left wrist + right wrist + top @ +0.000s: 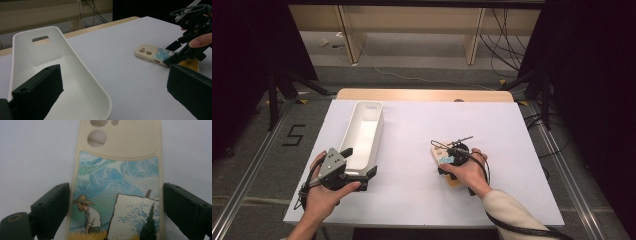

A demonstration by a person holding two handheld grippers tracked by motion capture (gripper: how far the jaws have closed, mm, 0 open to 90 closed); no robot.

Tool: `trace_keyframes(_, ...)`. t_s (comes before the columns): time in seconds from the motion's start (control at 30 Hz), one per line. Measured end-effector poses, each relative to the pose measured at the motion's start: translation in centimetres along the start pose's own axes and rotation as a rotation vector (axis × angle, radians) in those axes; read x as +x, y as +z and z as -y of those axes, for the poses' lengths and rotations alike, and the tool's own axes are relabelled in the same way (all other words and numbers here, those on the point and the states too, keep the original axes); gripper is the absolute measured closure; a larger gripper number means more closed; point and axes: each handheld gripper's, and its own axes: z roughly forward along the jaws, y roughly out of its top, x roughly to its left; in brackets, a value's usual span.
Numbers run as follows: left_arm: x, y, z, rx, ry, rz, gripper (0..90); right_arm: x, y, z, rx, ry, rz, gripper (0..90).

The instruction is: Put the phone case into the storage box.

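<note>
One phone case (117, 182) lies flat on the white table (422, 190) directly between the jaws of my right gripper (451, 159), its cream back facing up with a painted scene of blue swirling sky and a figure in a straw hat. My right jaws stand wide on either side of it: the one at its left edge sits just beside the case, perhaps brushing it, while the one at its right edge shows a thin strip of table between pad and case, so I am straddling it and not clamping it (the camera cut-outs point away from me, beyond the jaw tips). In the left gripper view the same case (152, 53) lies low on the table with my right gripper (175, 53) tilted down over its near end.

My left gripper (362, 172) rests well apart from the case, at the near end of a long white bin (362, 135). Its jaws are spread, one inside the bin and the other outside over the table, with the bin's wall (85, 75) passing between them; neither pad presses on it.
</note>
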Motion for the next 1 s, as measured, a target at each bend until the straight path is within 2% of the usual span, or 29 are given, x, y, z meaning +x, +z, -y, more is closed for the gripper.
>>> trace_keyframes(1.0, 0.0, 0.1, 0.0, -0.002, -0.001, -0.001, 0.0, -0.1, -1.1, -0.1, -0.060, -0.013, 0.008, 11.5)
